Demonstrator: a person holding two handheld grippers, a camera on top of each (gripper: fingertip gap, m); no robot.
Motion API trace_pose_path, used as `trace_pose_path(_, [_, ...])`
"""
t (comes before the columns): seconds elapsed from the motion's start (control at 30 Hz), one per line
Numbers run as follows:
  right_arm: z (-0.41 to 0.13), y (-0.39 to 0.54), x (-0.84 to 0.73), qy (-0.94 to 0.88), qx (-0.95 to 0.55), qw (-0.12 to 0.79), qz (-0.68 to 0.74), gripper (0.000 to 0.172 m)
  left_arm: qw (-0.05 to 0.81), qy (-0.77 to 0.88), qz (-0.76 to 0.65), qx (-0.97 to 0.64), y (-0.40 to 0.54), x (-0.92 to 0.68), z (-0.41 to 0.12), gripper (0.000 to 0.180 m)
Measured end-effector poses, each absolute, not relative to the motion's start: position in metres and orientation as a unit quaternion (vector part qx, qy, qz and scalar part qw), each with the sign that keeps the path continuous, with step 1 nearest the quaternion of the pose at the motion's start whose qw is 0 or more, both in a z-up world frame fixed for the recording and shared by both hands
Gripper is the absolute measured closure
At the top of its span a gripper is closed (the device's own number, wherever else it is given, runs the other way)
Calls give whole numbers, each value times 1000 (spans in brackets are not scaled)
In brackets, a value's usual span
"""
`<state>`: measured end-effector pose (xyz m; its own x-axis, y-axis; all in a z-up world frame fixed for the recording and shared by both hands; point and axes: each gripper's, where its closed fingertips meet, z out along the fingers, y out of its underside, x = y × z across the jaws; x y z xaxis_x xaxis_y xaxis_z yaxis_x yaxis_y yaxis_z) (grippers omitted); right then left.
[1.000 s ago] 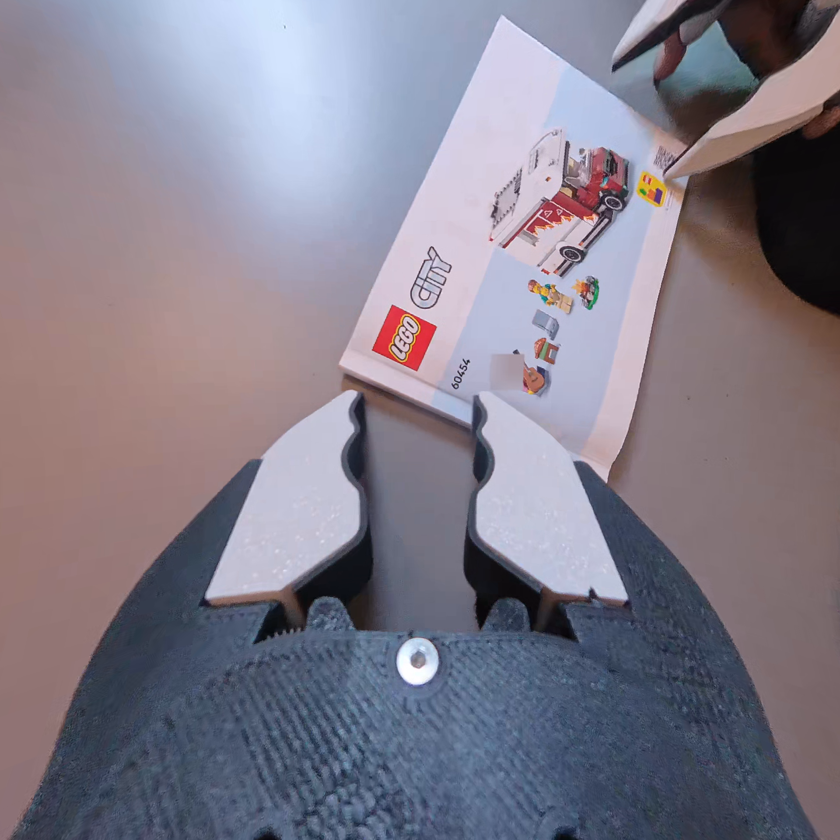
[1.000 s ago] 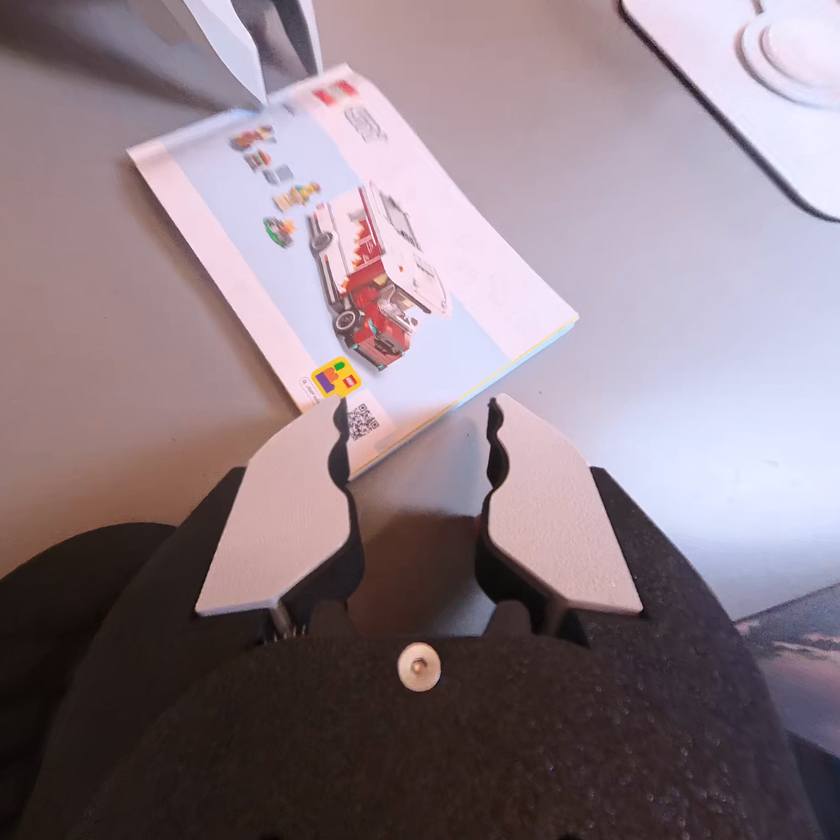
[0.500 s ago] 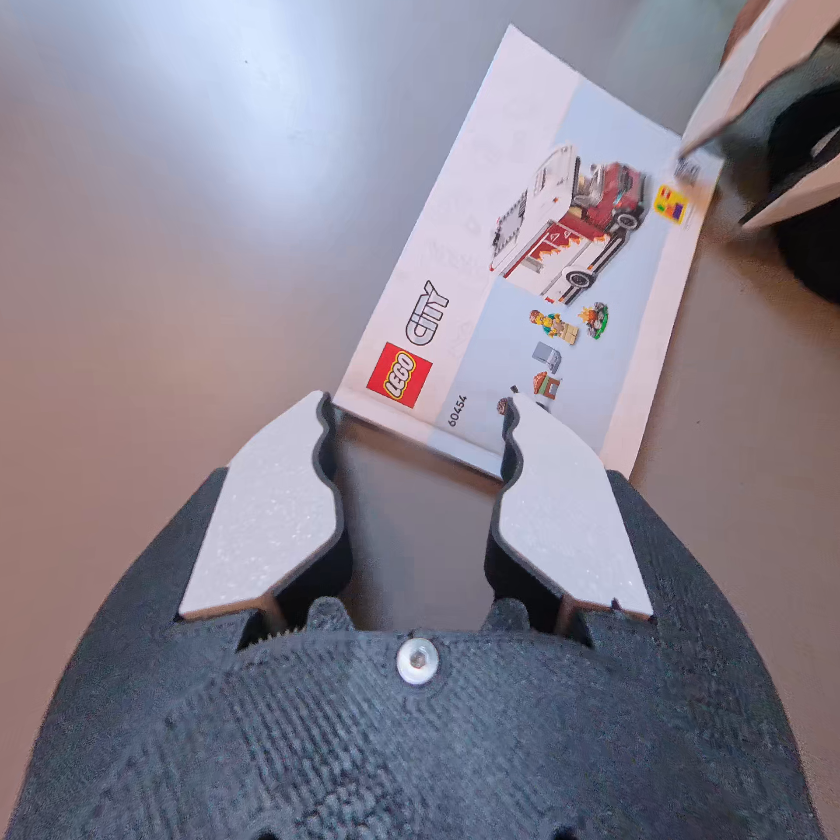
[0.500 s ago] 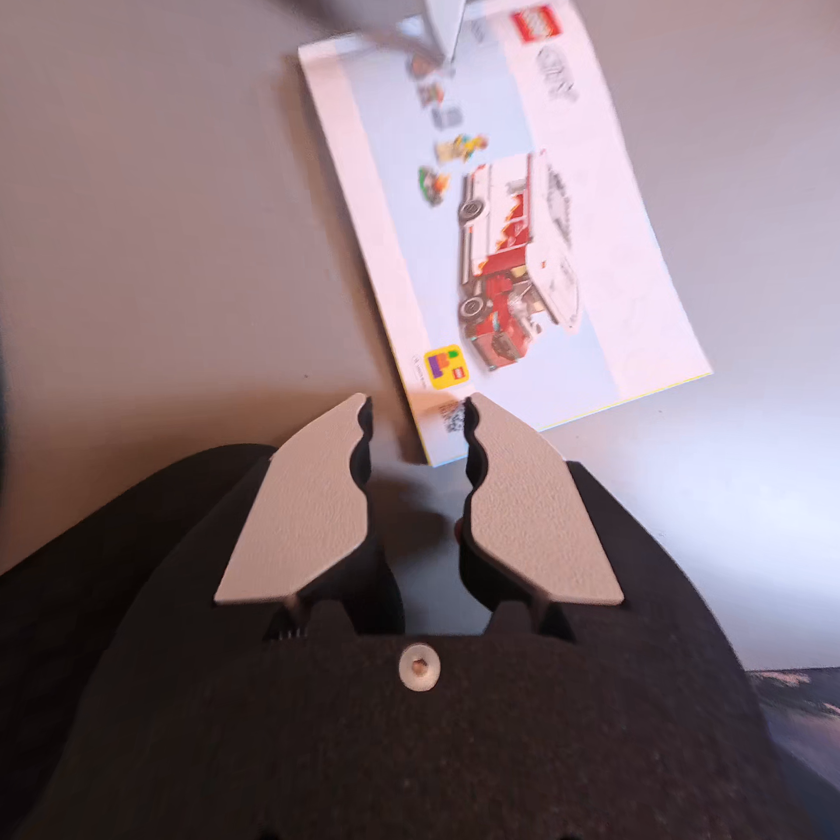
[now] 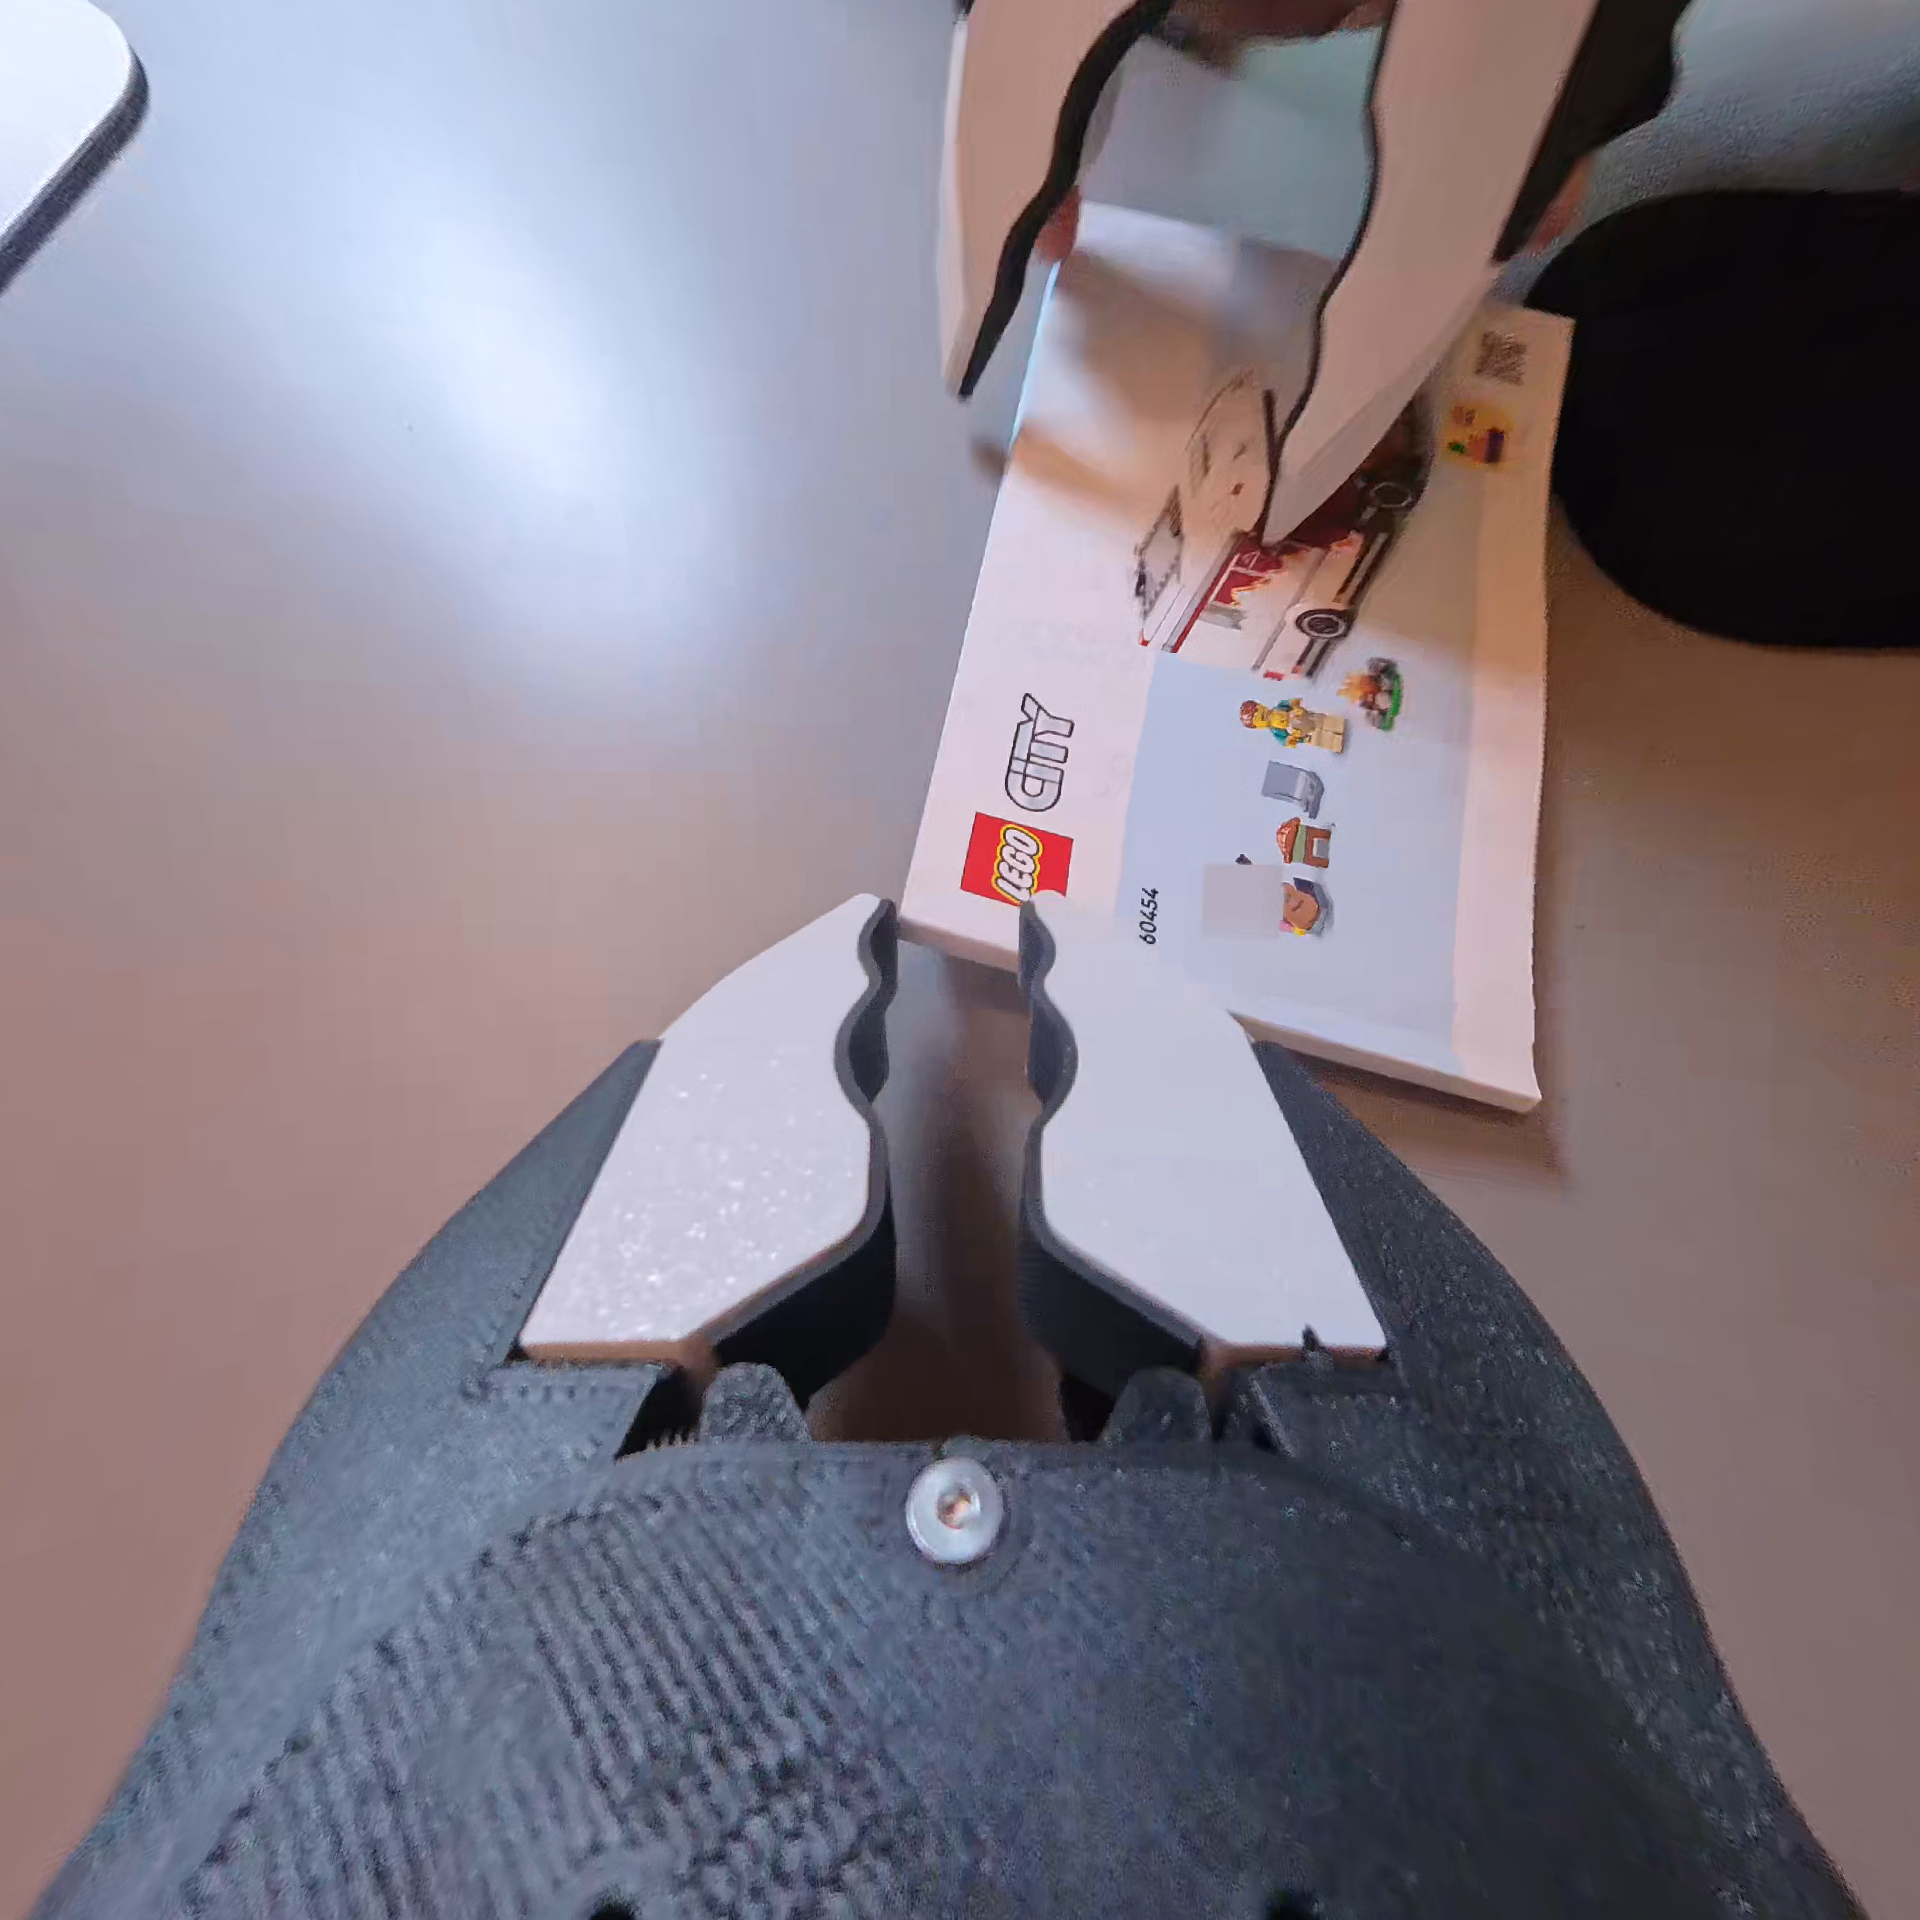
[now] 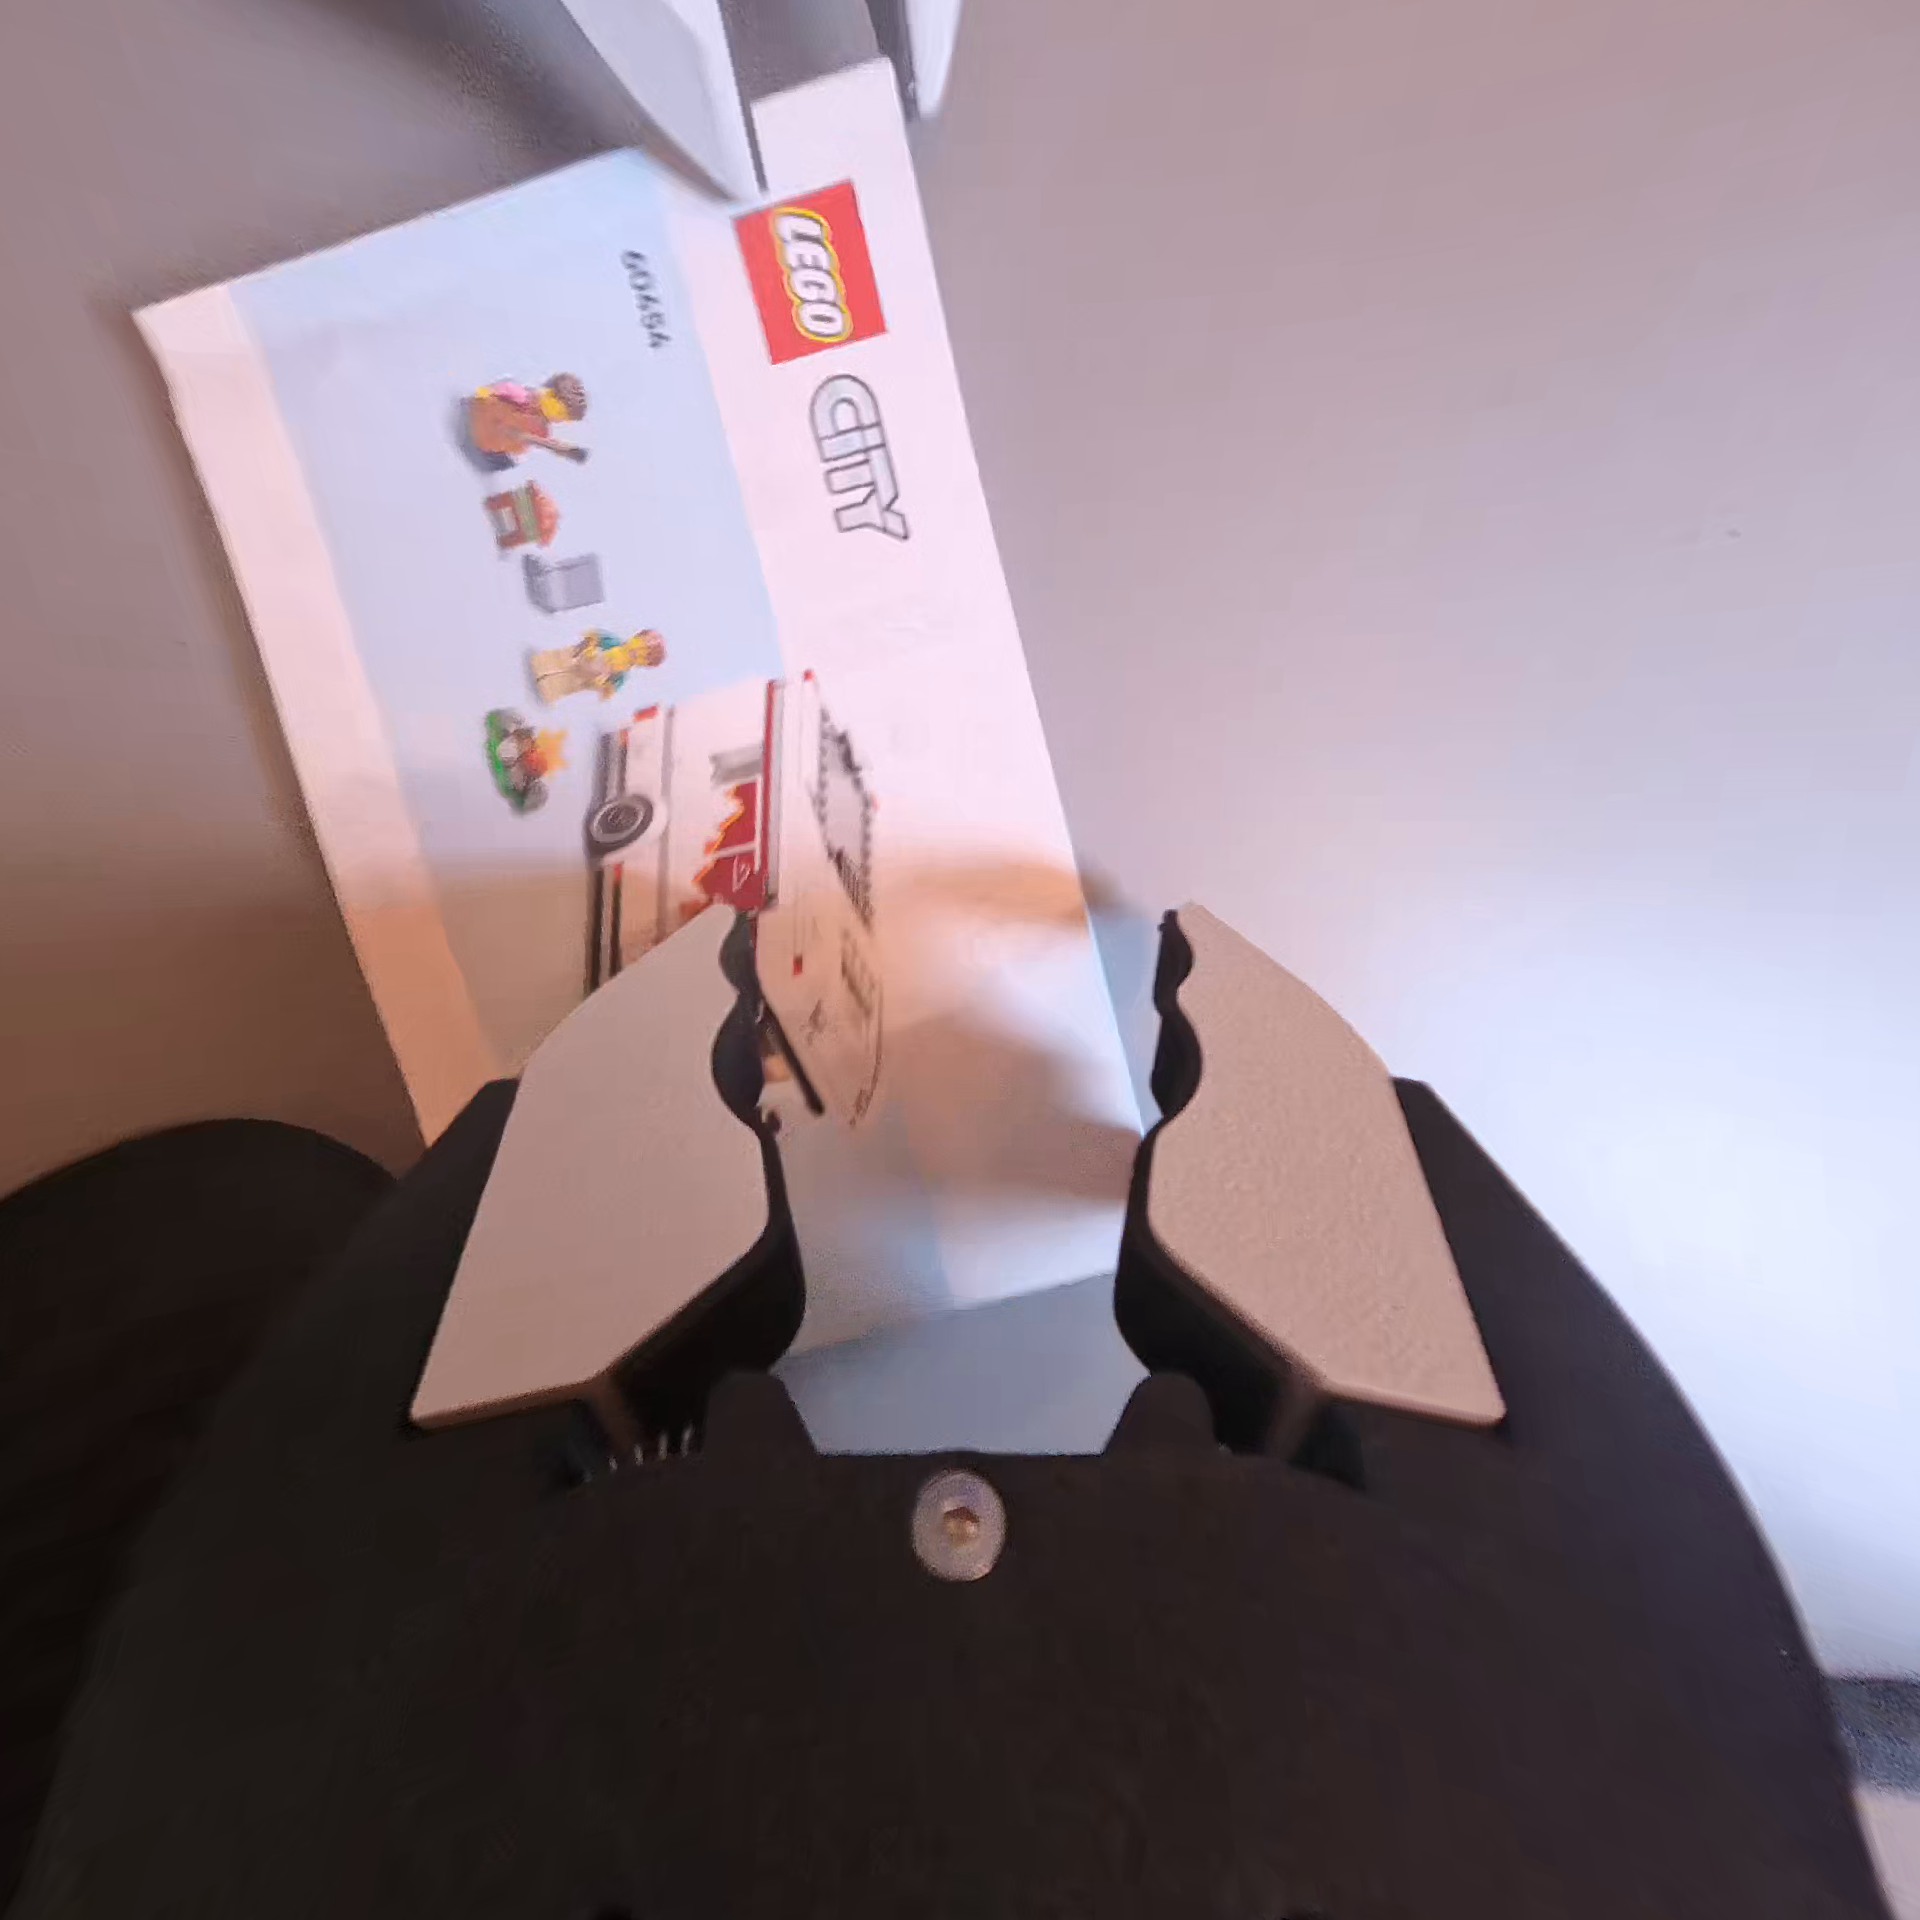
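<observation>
Left gripper (image 5: 951, 920): its pale grey fingers stand a little apart, with grey tabletop seen between them. Nothing is gripped. The tips are at the near left corner of the booklet; whether the right tip touches the cover cannot be told.

Booklet (image 5: 1226, 821): a thin white and pale blue paper instruction booklet, with a red and white toy van printed on the cover, is laid flat and closed on the smooth grey tabletop (image 5: 436, 582), at about 1 o'clock from the left gripper.

Right gripper (image 6: 951, 925): the fingers are spread wide over the far end of the booklet. One tip is placed over the printed van, the other over its long edge. Nothing is clamped.

Progress: the cover is not yet lifted and no page is turned.

Around: a white board with a dark rim (image 5: 57, 135) is seen at 10 o'clock, well apart. A black rounded shape (image 5: 1756, 416) lies at 2 o'clock, just beside the booklet.

In the way: nothing is seen on the booklet except the grippers themselves.
</observation>
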<state>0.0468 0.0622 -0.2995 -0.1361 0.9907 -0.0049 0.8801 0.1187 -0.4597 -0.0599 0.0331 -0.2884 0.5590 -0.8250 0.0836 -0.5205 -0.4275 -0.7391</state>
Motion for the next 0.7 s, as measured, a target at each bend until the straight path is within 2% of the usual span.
trace_pose_path(0.27, [-296,32,22,-819,-517,63,241,106,437,463,-322,-700,3,-23,-232,171])
trace_pose_path(0.33, [-291,21,19,-826,-490,45,273,118,465,494,-314,-664,-7,-15,-219,173])
trace_pose_path(0.37, [-287,19,18,-828,-480,48,284,131,487,504,-311,-642,-11,-13,-210,180])
trace_pose_path(0.43, [-270,17,15,-825,-469,74,306,152,507,498,-320,-626,-17,-15,-193,180])
trace_pose_path(0.47, [-261,17,17,-824,-468,87,307,156,501,484,-315,-644,-14,-20,-191,178])
trace_pose_path(0.53, [-245,19,24,-826,-464,122,297,159,454,453,-320,-697,-11,-29,-199,124])
trace_pose_path(0.57, [-238,21,28,-826,-464,144,286,161,425,437,-330,-721,-10,-33,-206,105])
trace_pose_path(0.63, [-223,24,34,-815,-480,186,268,164,394,408,-386,-727,-16,-26,-212,99])
trace_pose_path(0.7, [-210,23,40,-804,-491,231,242,165,371,400,-436,-716,-28,0,-213,106])
